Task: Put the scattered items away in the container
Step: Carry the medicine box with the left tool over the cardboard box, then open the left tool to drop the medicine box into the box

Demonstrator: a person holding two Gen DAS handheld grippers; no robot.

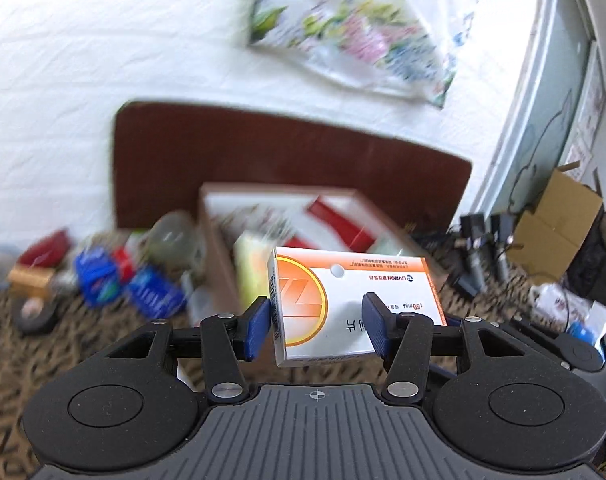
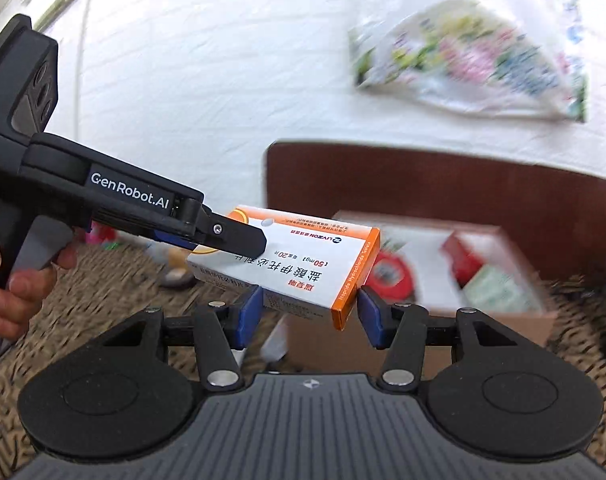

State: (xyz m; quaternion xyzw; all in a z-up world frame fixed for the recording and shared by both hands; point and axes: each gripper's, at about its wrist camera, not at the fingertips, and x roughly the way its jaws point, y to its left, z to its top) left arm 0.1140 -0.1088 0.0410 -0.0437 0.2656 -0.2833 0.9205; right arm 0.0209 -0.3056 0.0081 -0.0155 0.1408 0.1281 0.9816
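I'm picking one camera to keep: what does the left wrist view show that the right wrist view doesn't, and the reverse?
Left only: the scattered clutter on the carpet left of the cardboard box, and brown cartons at right.
Right only: the left hand-held gripper from outside, and the hand holding it.
Both: the medicine box, bed, floral bag.

— Those grippers: black linkage arms, blue pads [image 1: 257, 322], silver screws, ribbed grey housing.

— And white "GenRobot.AI" lettering along the left gripper [image 2: 239, 242], bare hand [image 2: 7, 280] on its grey handle.
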